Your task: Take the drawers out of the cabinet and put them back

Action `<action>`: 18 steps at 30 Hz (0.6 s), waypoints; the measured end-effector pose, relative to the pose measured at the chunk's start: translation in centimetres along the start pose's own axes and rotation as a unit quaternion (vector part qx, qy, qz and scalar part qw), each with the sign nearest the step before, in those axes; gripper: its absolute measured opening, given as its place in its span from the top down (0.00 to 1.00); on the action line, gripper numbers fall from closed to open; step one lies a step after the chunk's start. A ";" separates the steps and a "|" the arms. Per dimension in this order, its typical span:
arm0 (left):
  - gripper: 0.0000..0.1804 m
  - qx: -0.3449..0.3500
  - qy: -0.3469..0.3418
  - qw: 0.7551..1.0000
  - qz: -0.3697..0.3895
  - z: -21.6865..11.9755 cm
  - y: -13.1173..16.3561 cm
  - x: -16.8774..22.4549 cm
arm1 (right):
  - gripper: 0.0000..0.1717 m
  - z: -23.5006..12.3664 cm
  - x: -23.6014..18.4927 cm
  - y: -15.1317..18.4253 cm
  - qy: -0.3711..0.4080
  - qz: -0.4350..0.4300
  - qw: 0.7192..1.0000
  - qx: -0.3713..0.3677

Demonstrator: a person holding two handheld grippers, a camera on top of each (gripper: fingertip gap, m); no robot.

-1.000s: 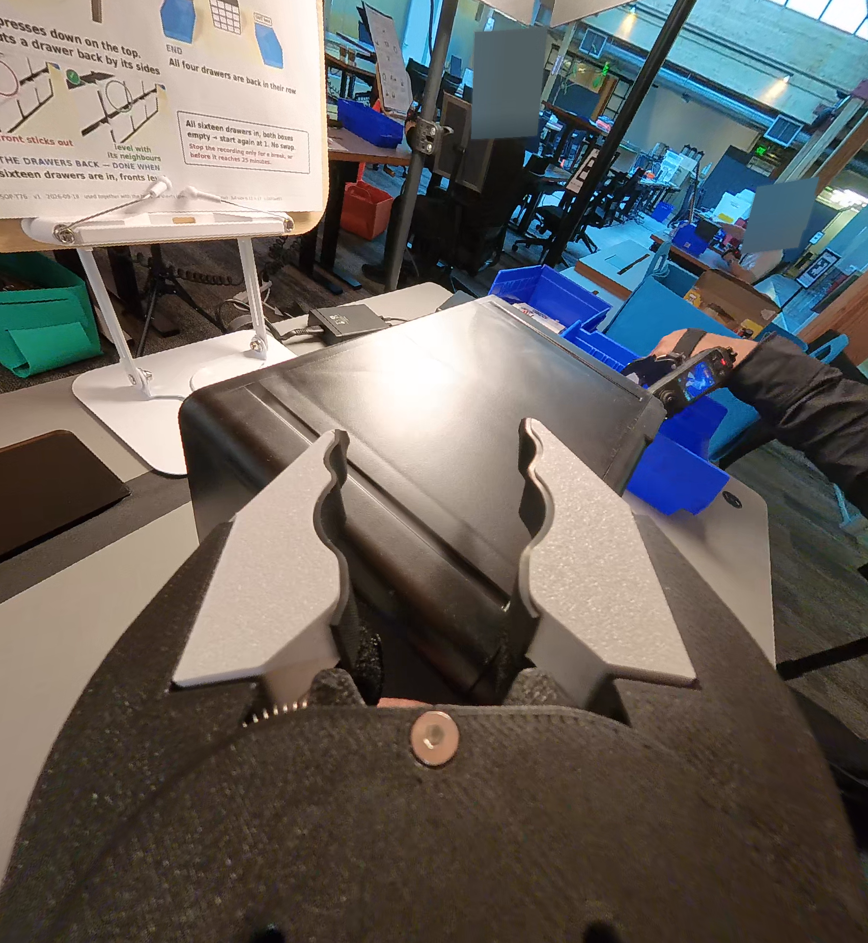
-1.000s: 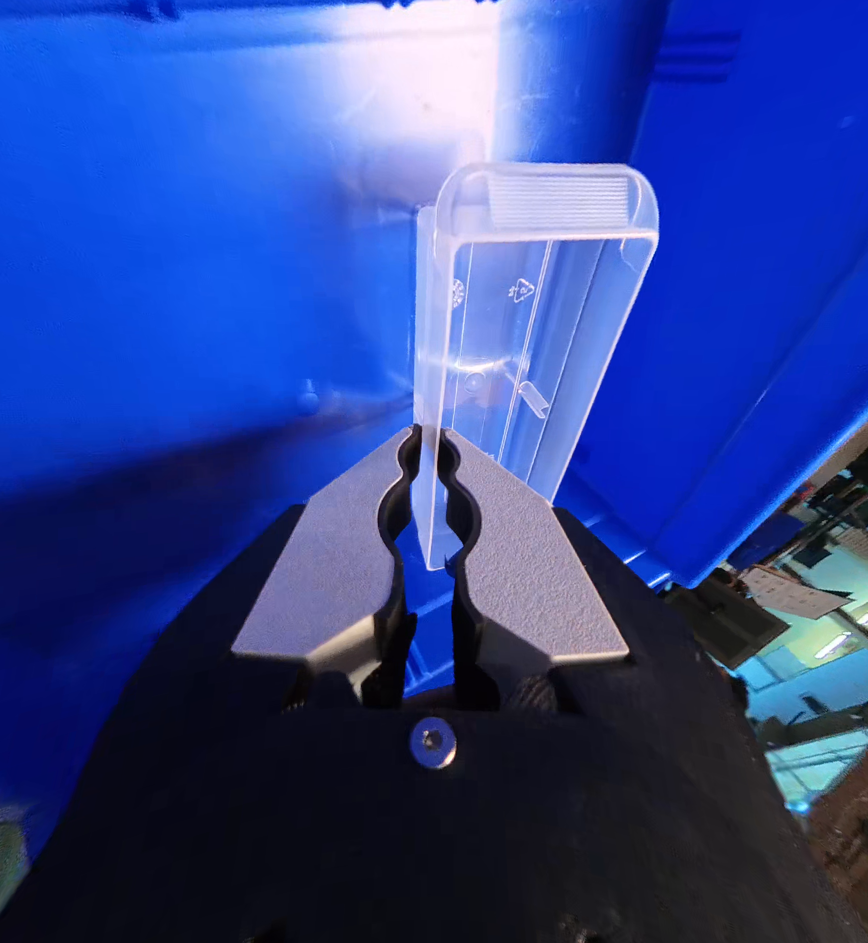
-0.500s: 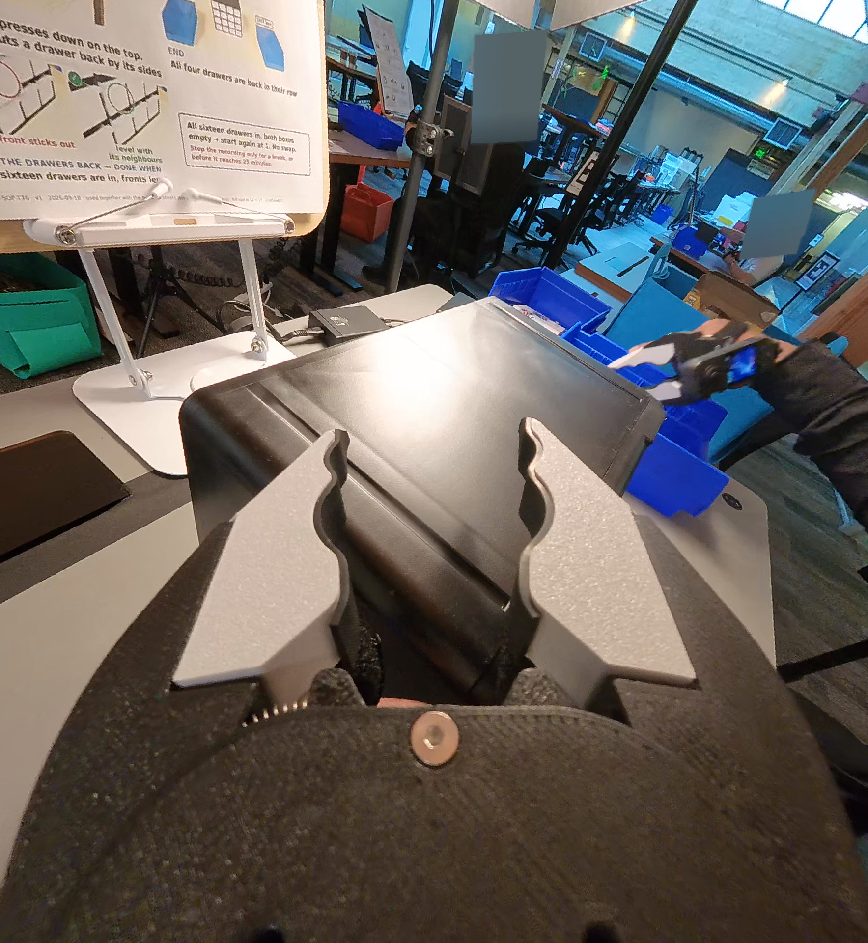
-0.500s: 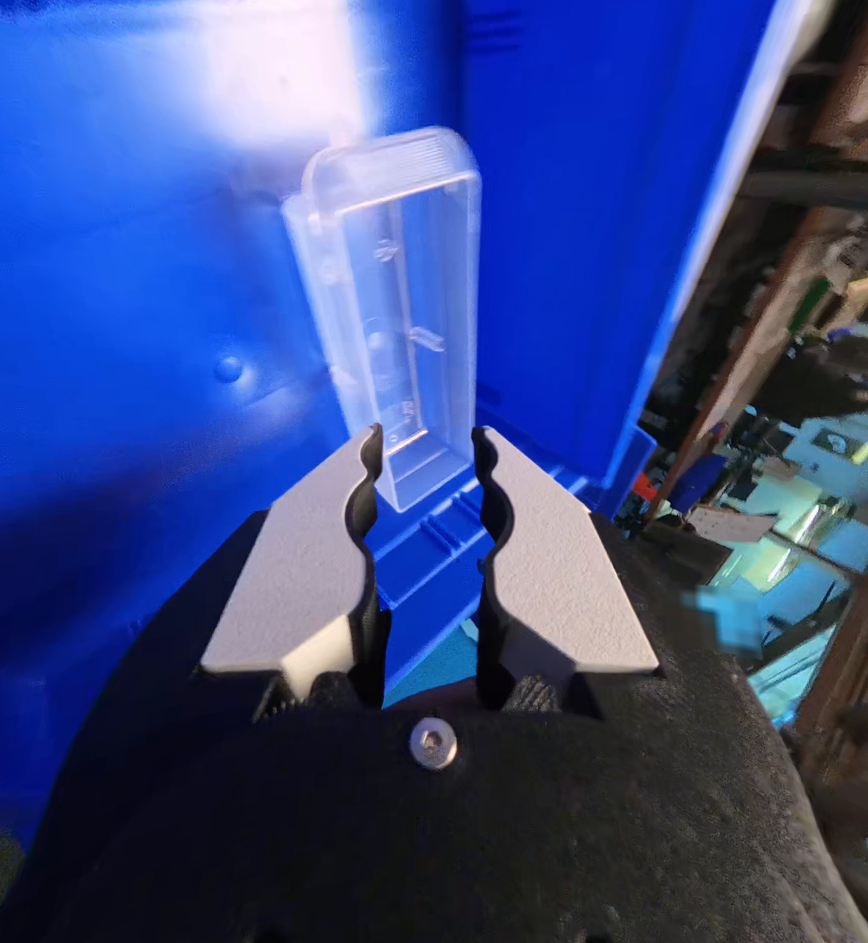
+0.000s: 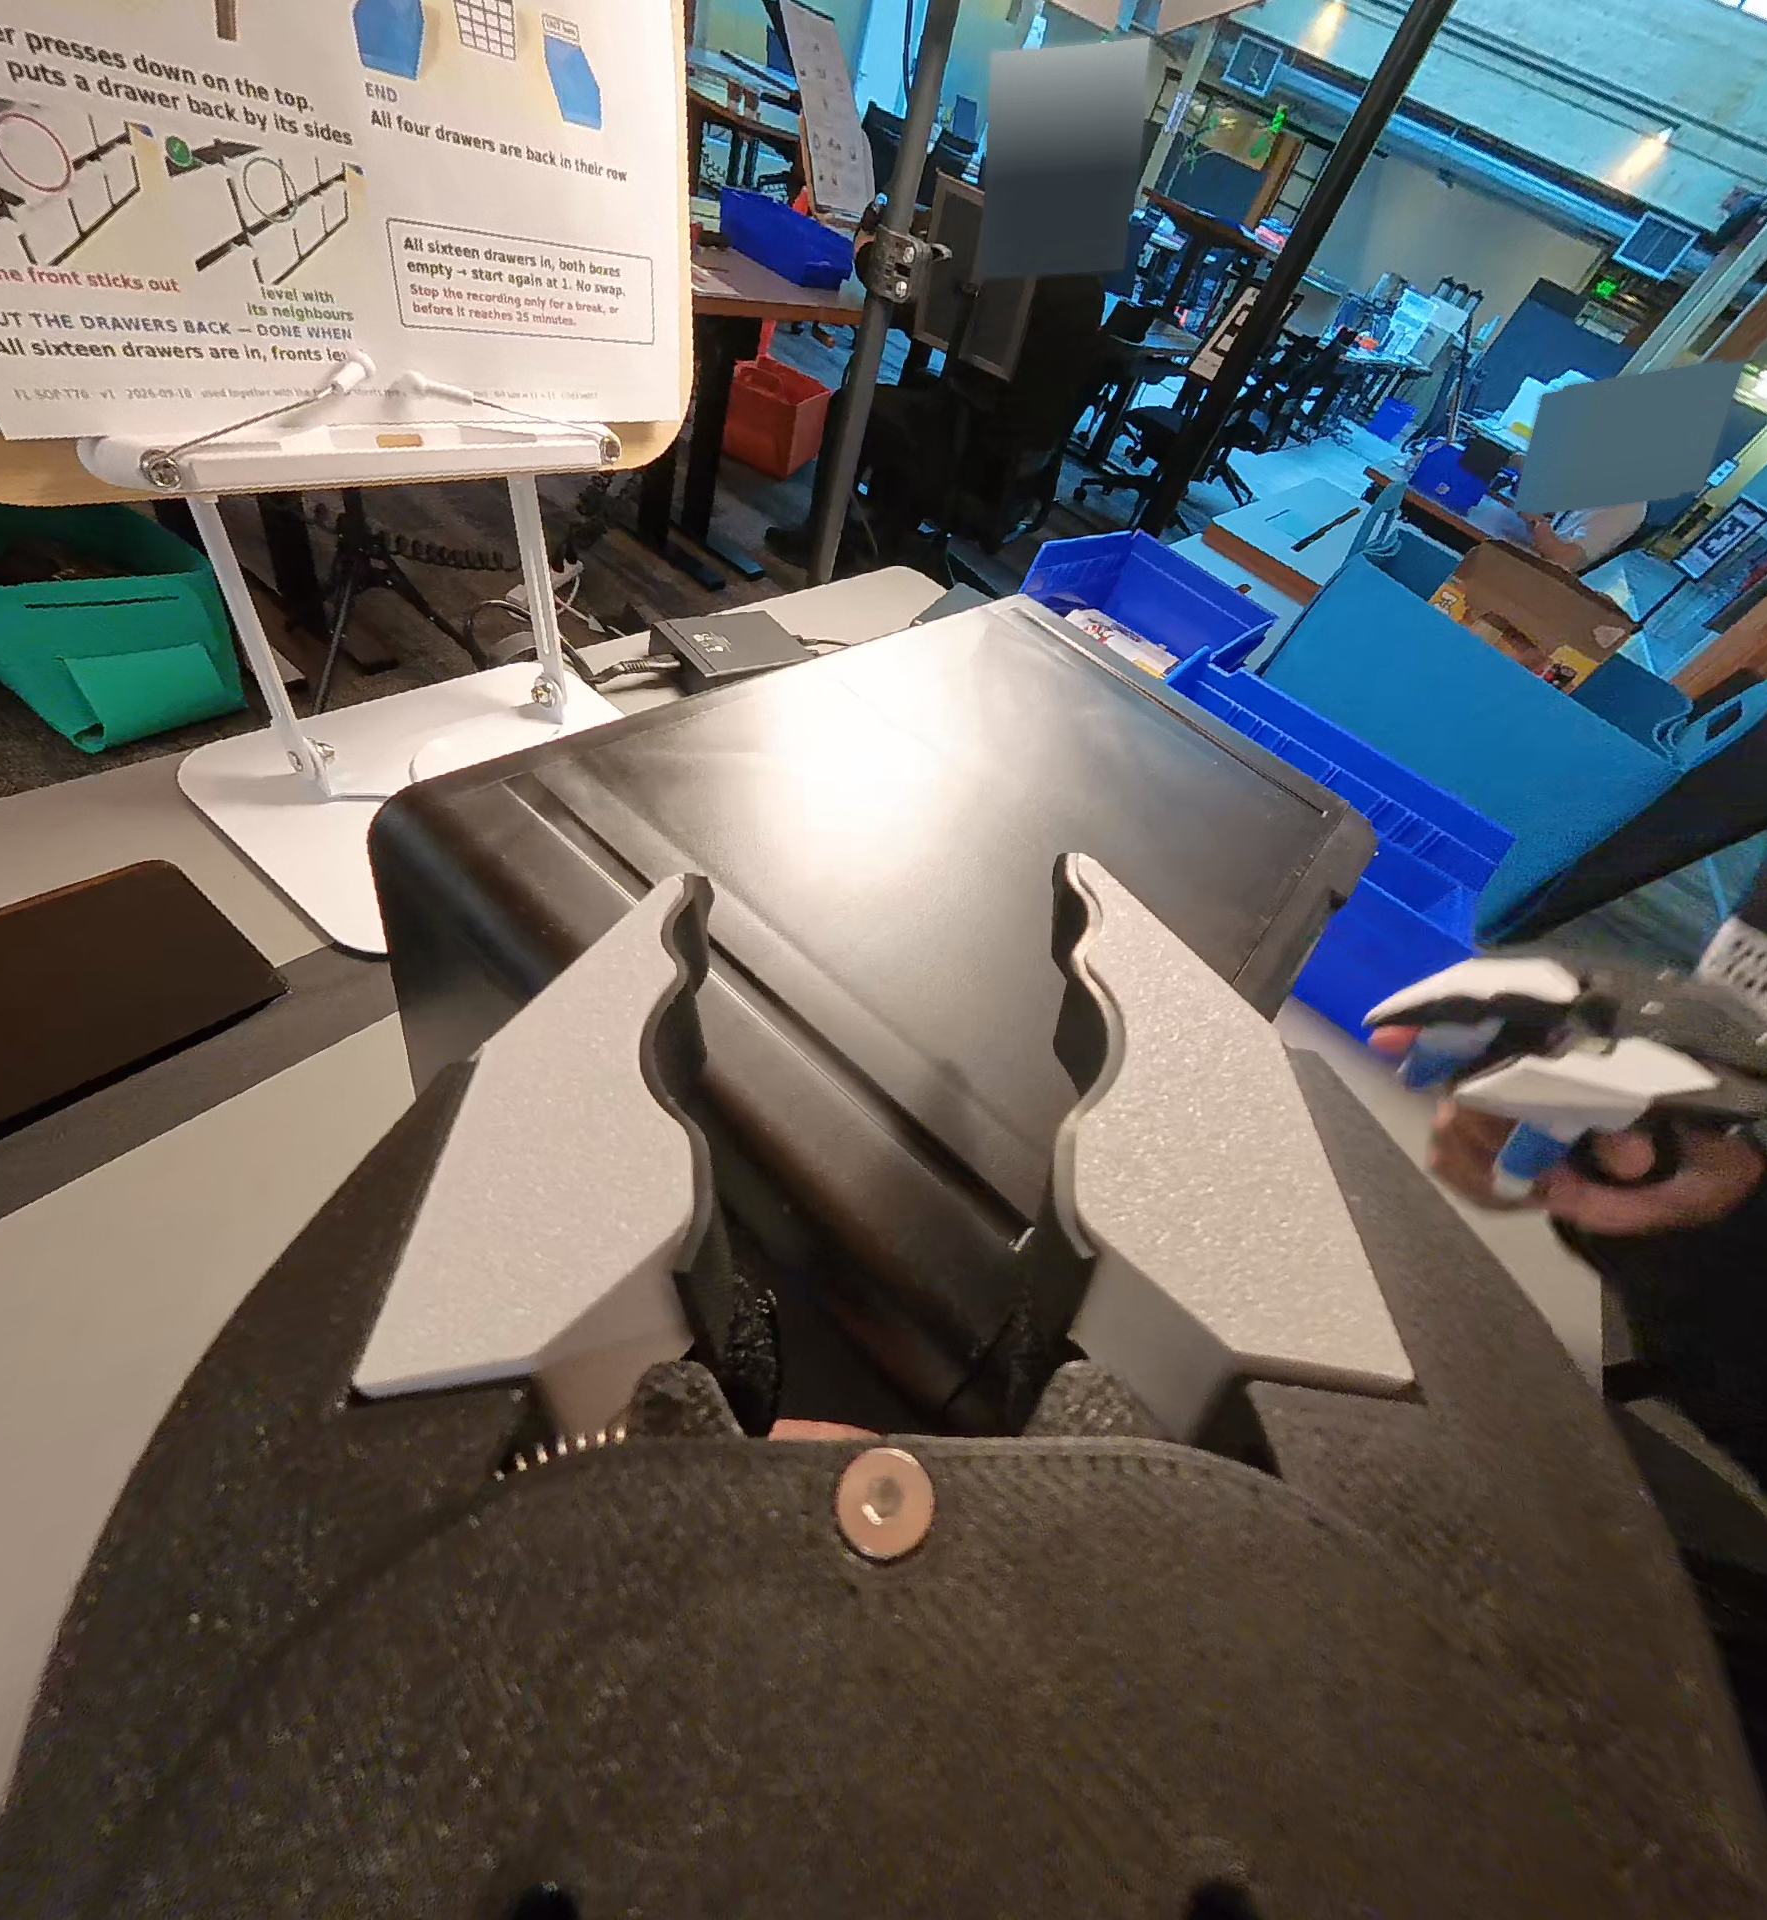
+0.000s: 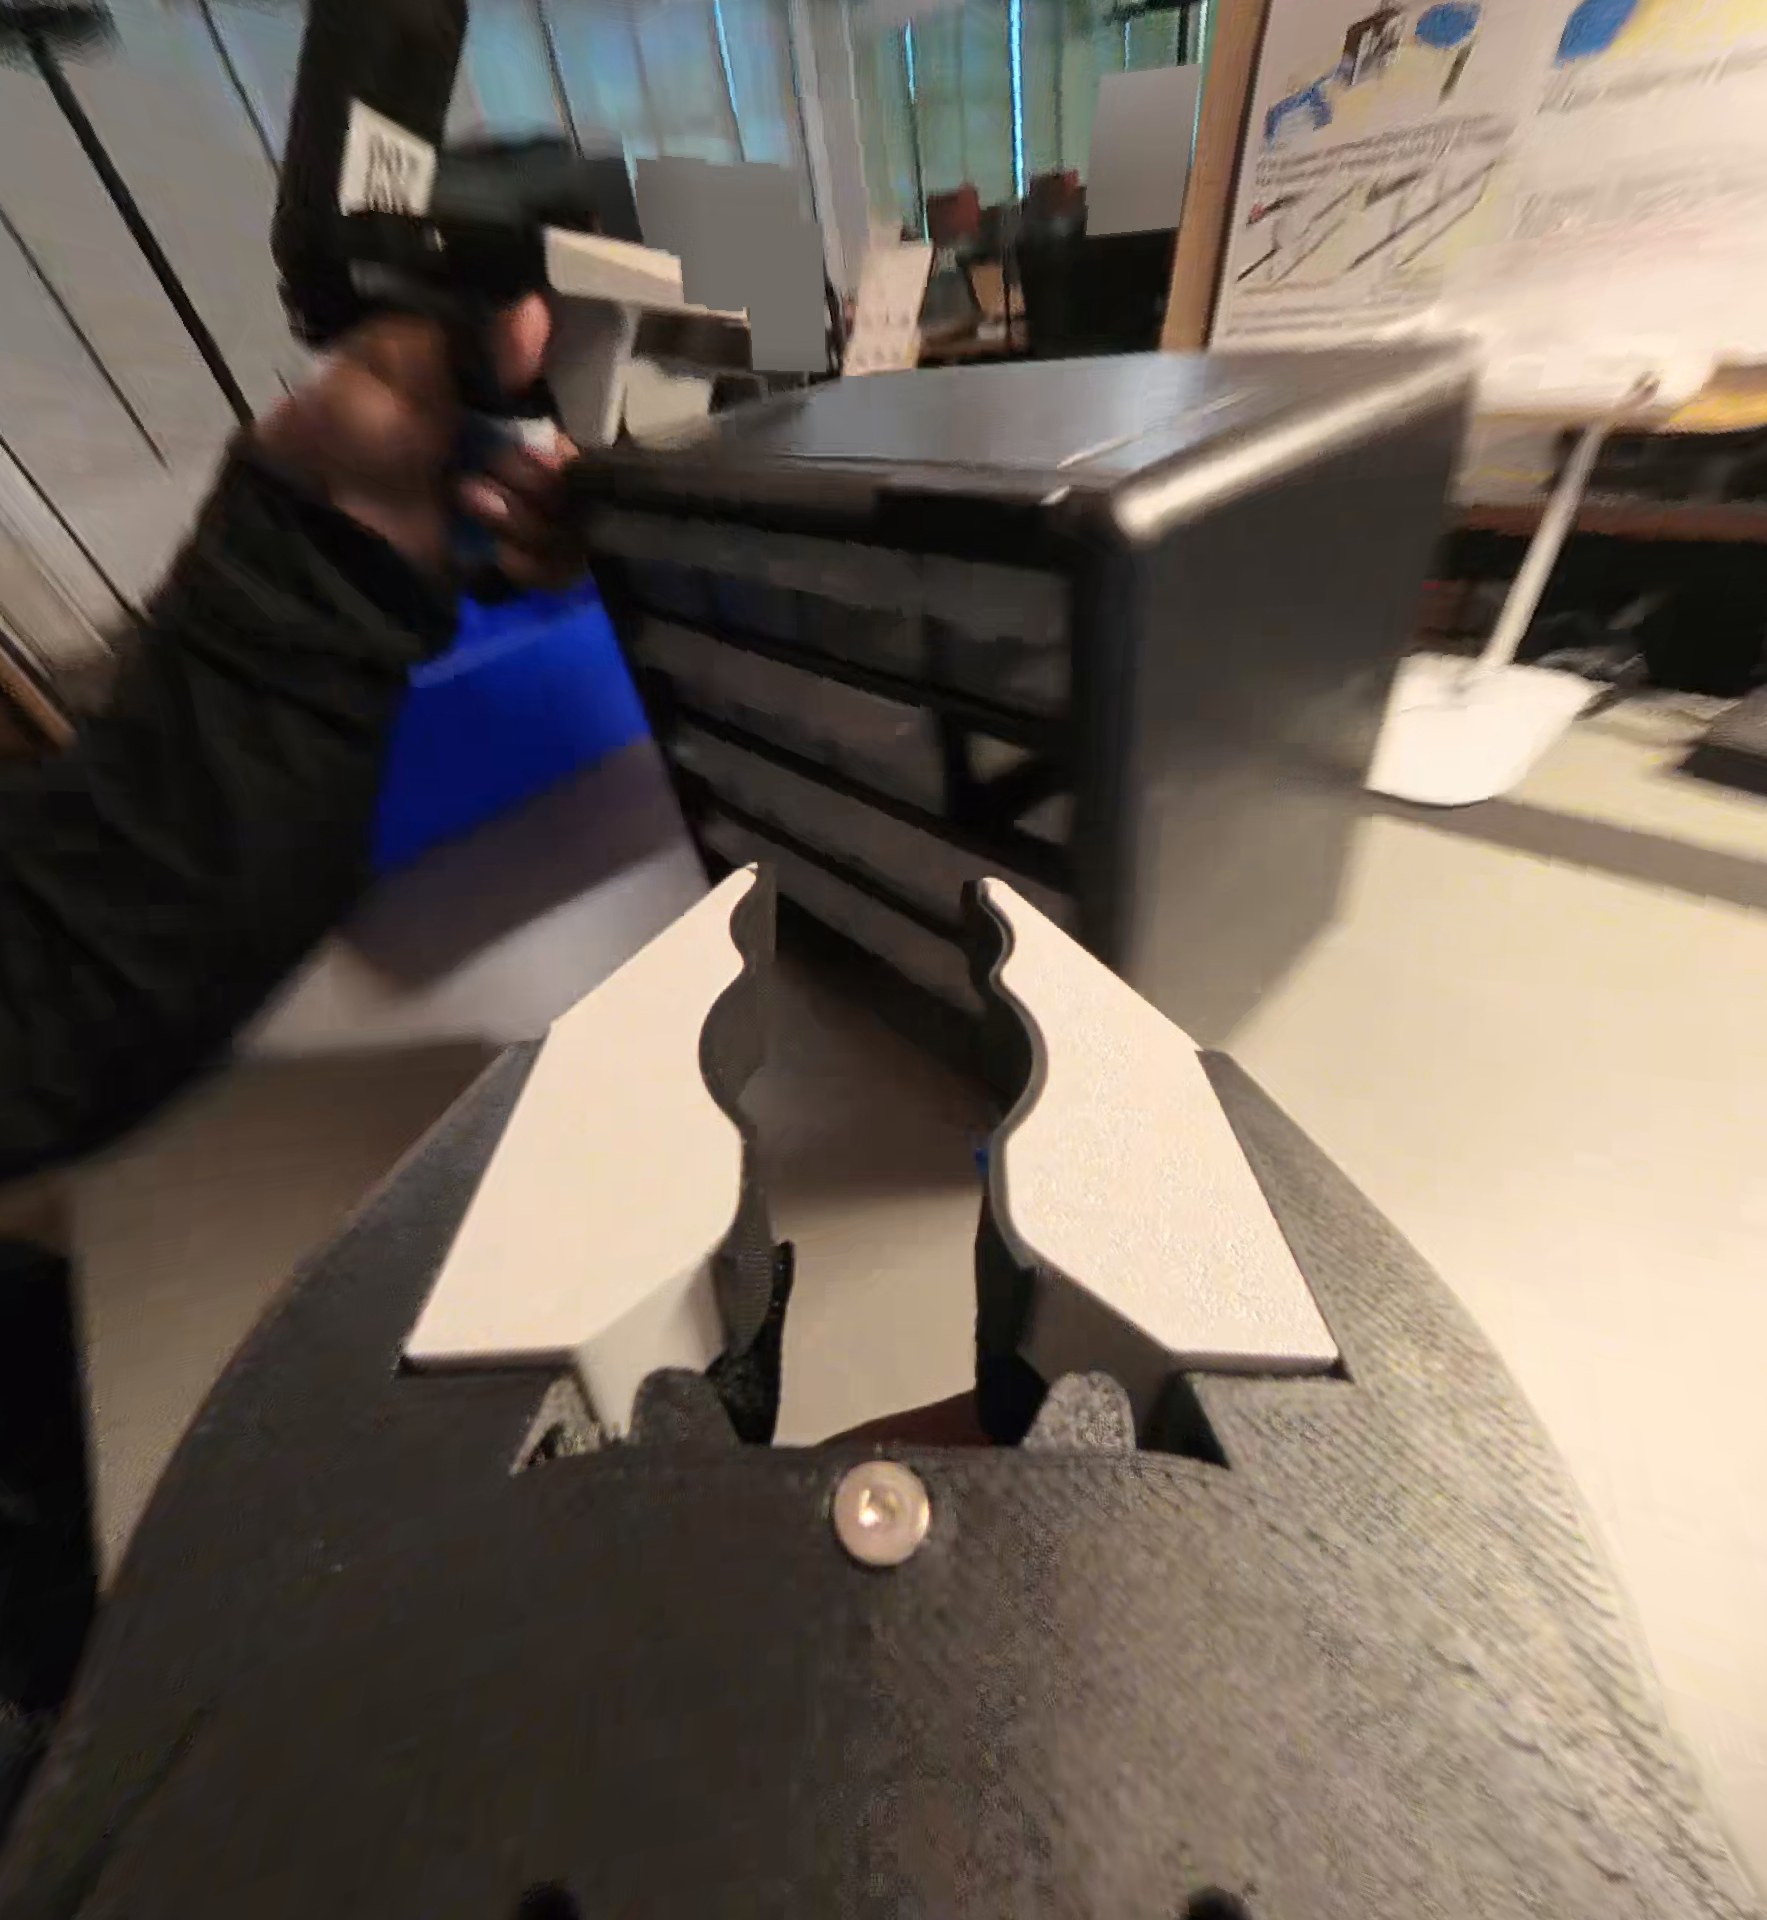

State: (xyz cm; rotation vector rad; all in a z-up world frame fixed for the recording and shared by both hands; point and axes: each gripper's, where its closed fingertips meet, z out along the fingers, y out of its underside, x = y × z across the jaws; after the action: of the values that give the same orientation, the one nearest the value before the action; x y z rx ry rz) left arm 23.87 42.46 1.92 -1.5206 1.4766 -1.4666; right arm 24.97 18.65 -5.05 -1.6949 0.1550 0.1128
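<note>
Left tongs (image 5: 874,883) spread, empty, resting on black plastic drawer cabinet (image 5: 920,831); right tongs (image 6: 868,894) released, empty, facing its front. Next, probably: grip another drawer.

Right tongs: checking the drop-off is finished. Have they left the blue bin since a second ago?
Yes. The right tongs now hang open beside the cabinet, nearer than the blue bin.

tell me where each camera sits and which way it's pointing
Left wrist view: on the left gripper, open over the black cabinet top, facing the instruction stand; the right gripper and hand show at right.
Right wrist view: on the right gripper, open and empty, facing the cabinet's drawer front; the left gripper rests on top.
Shared: cabinet, blue bin, stand.
</note>
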 end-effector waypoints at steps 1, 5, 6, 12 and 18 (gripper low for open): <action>0.63 -0.001 -0.001 1.000 -0.001 0.0 0.0 0.0 | 0.77 1.8 -0.8 0.6 -0.004 0.047 0.999 0.016; 0.63 -0.001 -0.002 1.000 -0.007 0.0 0.1 0.0 | 0.76 7.2 -1.1 2.1 0.001 0.212 0.976 0.058; 0.63 -0.002 -0.002 1.000 -0.008 0.0 0.1 0.0 | 0.76 8.1 -0.9 2.3 0.002 0.242 0.968 0.063; 0.64 -0.006 0.000 1.000 -0.007 0.0 0.2 0.1 | 0.75 10.6 -0.4 2.0 0.018 0.311 0.946 0.086; 0.64 -0.007 0.000 1.000 -0.009 0.0 0.2 0.1 | 0.77 11.0 0.1 1.0 0.022 0.334 0.935 0.113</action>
State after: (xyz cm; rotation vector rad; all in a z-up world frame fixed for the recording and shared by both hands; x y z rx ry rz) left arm 23.79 42.32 1.73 -1.5471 1.4803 -1.4696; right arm 25.08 29.43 -7.47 -1.3541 0.7490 0.5434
